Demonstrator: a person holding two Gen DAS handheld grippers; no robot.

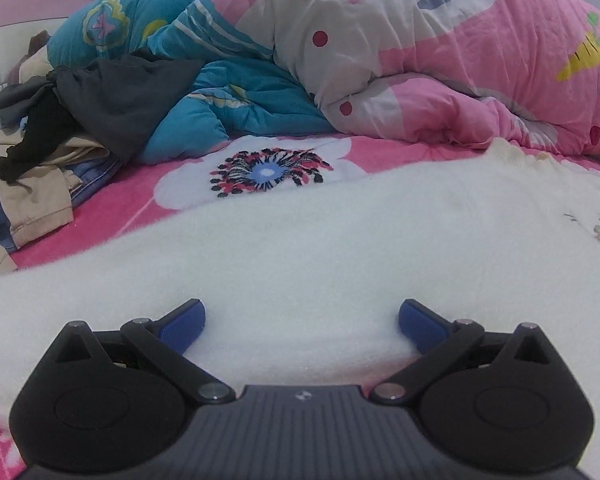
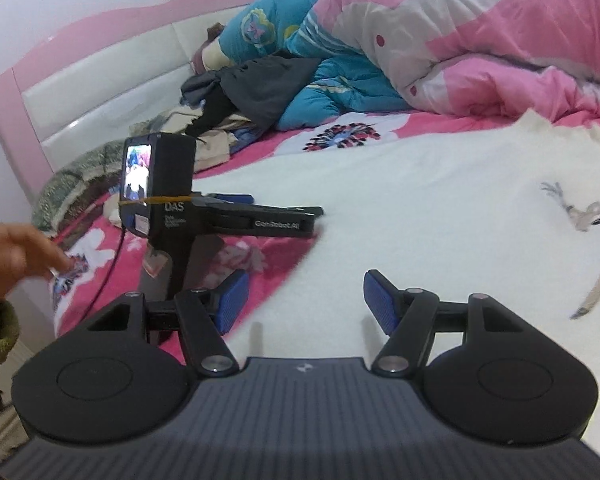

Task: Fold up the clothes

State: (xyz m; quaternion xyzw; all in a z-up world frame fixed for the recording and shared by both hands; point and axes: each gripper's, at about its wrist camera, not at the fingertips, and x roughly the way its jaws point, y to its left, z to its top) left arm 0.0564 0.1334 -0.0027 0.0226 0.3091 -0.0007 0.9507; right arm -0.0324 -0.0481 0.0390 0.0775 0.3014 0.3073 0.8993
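A white fuzzy sweater with a deer print lies spread flat on the pink floral bed sheet. My left gripper is open, its blue pads resting low on the sweater's near edge. In the right wrist view the left gripper stands on the bed at the sweater's left edge; a bare hand hovers apart from it. My right gripper is open and empty above the sweater's near left edge.
A heap of dark, beige and blue clothes lies at the far left by the pink-and-white headboard. A teal quilt and a pink quilt are piled along the back. A green knitted item lies near the bed's left edge.
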